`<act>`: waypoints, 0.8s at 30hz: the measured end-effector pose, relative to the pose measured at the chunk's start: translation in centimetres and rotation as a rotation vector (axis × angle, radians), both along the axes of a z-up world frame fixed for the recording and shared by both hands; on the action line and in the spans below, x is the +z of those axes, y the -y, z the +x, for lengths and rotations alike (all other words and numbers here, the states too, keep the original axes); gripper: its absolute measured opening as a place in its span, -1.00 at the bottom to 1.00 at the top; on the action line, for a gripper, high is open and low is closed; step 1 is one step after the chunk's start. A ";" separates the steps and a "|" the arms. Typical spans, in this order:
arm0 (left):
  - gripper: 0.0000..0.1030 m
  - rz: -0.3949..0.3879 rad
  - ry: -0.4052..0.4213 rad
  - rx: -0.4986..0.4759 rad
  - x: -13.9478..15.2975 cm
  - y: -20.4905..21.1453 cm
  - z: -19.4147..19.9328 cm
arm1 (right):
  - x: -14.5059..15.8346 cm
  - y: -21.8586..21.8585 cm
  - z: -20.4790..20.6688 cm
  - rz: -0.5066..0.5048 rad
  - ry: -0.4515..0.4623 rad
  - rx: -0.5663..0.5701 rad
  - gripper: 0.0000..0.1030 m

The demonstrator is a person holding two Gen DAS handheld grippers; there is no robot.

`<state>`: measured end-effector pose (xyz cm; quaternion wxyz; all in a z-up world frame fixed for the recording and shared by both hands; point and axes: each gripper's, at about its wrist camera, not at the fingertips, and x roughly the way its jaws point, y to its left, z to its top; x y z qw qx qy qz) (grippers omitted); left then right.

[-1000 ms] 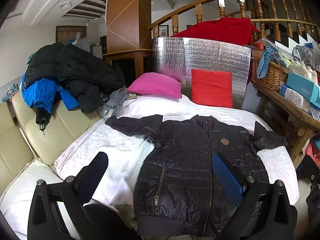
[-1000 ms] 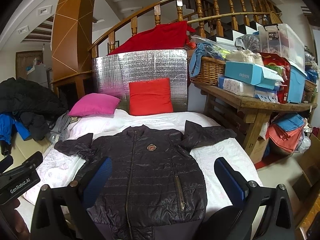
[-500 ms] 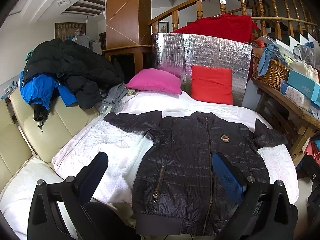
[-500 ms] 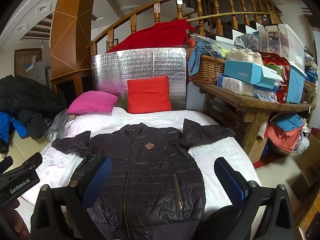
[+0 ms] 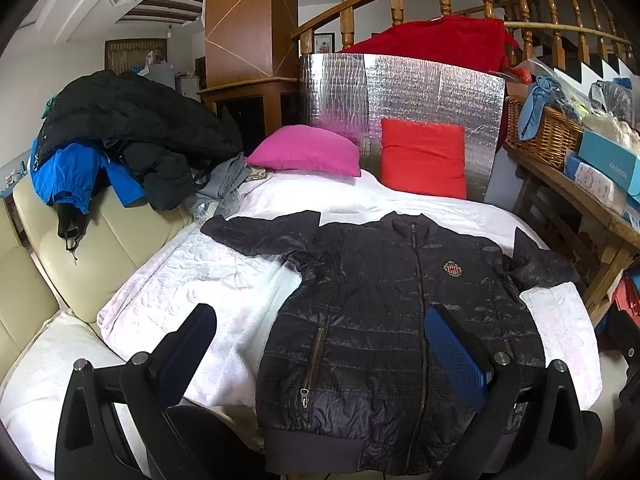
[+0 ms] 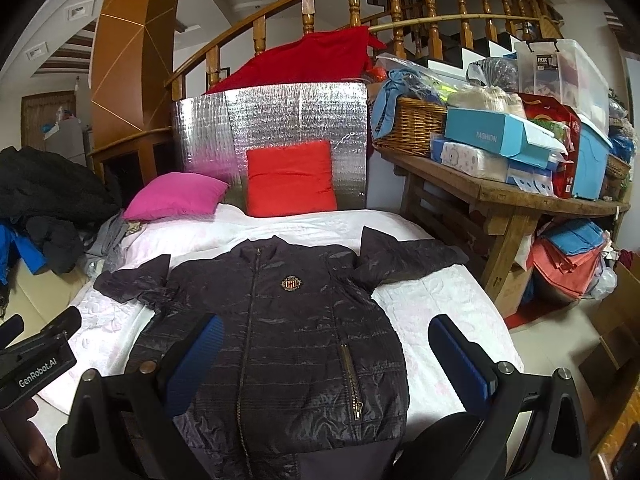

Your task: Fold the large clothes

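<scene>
A dark quilted zip jacket (image 5: 384,312) lies flat, front up, on the white bed cover (image 5: 208,280), sleeves spread to both sides; it also shows in the right wrist view (image 6: 280,336). My left gripper (image 5: 320,332) is open and empty, above the jacket's lower left part. My right gripper (image 6: 326,344) is open and empty, above the jacket's lower right part. The left gripper's body (image 6: 36,356) shows at the left edge of the right wrist view.
A pink pillow (image 5: 308,150) and red pillow (image 5: 424,160) lean on a silver foil panel (image 5: 400,88). A pile of dark and blue coats (image 5: 116,136) sits on the cream sofa (image 5: 60,248). A wooden table (image 6: 500,196) with boxes and a basket (image 6: 408,126) stands right.
Both grippers have moved slightly forward and lower toward the jacket, which looks a little larger and lower in view. The jaws stayed open.
</scene>
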<state>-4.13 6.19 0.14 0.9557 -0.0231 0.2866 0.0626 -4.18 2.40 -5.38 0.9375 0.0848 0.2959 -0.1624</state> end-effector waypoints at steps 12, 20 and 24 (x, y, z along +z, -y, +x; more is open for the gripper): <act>1.00 0.007 -0.055 0.001 -1.9 0.8 4.4 | -2.2 1.4 3.9 0.009 -0.058 -0.018 1.00; 1.00 -0.063 -0.205 -0.080 -5.6 1.7 12.6 | -5.0 5.3 9.3 0.093 -0.078 -0.026 1.00; 1.00 -0.073 -0.261 -0.049 -9.1 2.1 19.0 | -7.0 11.8 12.9 0.208 -0.017 -0.057 1.00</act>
